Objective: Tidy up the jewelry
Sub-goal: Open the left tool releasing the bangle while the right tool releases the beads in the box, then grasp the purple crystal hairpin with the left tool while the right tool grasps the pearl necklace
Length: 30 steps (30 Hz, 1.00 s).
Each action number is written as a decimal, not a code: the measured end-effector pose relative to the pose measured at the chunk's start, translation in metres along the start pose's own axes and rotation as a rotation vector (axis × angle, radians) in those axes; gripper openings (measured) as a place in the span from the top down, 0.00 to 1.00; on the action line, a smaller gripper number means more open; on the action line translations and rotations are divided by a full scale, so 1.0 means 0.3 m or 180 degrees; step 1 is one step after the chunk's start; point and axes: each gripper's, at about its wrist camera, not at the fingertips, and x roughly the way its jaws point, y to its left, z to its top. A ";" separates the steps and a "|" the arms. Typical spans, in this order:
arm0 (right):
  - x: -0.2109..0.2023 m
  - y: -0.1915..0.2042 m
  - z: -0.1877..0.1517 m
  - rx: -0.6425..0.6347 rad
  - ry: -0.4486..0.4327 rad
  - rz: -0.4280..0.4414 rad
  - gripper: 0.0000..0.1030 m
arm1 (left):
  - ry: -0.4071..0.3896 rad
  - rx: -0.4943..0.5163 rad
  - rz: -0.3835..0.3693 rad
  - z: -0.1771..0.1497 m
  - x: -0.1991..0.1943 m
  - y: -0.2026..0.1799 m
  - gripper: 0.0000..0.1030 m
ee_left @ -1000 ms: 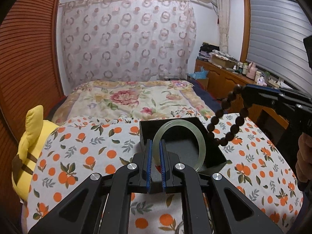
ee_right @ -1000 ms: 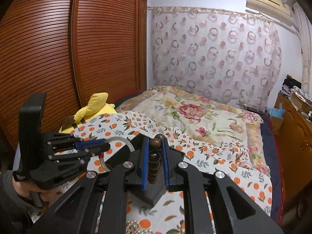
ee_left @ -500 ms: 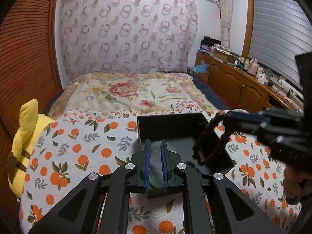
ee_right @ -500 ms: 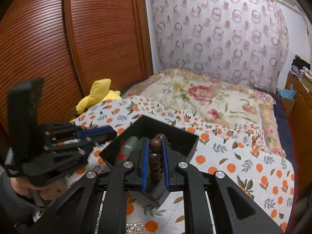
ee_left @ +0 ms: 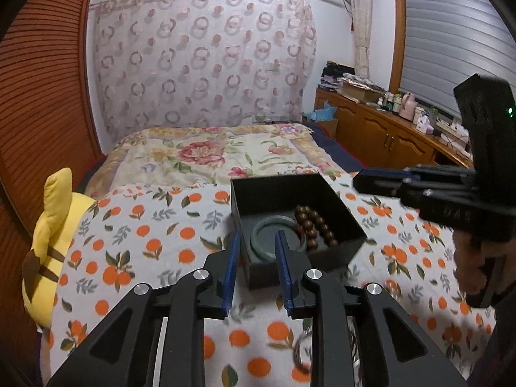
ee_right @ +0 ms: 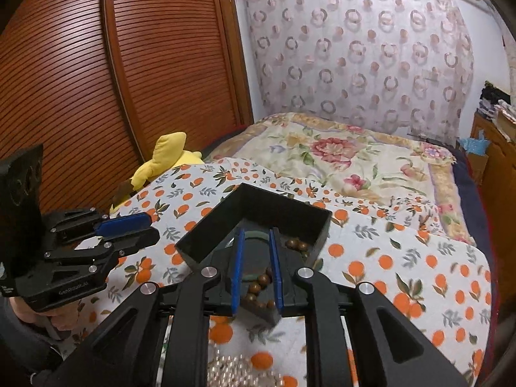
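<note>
Right, the jade bangle (ee_left: 272, 225) and wooden bead bracelet (ee_left: 314, 225) lie inside the black box (ee_left: 258, 190); my left gripper (ee_left: 256, 267), jaws just spreading, and right gripper (ee_right: 256, 271) are both parted, empty. Pearl strand (ee_right: 238, 372) just outside the box is left.

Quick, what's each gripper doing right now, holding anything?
Left gripper: open, jaws just opened, holding nothing; pale green jade bangle lies in the black square box.
Right gripper: open, empty; brown wooden bead bracelet lies in the box.

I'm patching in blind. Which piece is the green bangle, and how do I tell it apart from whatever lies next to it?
Find the orange-print cloth on the bed, then the open black box on it. Inside, on the left, lies the green bangle: one smooth plain ring, flat on the floor, unlike the brown bead bracelet heaped to its right.
</note>
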 end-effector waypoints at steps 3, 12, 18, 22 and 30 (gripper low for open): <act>-0.065 0.018 -0.043 0.0009 -0.0049 -0.0067 0.83 | 0.0018 0.0022 -0.0034 -0.034 -0.024 -0.007 0.69; -0.201 0.062 -0.232 0.0082 -0.0092 -0.0127 0.73 | 0.0099 0.0063 -0.0101 -0.157 -0.090 -0.037 0.43; -0.235 0.074 -0.322 0.0154 -0.0015 -0.0182 0.72 | 0.0220 0.0063 -0.0102 -0.243 -0.112 -0.064 0.28; -0.246 0.080 -0.370 0.0133 0.0043 -0.0306 0.68 | 0.0292 0.0088 -0.0161 -0.279 -0.117 -0.098 0.22; -0.269 0.077 -0.432 0.0202 0.0110 -0.0355 0.58 | 0.0479 0.0257 -0.0316 -0.308 -0.082 -0.200 0.21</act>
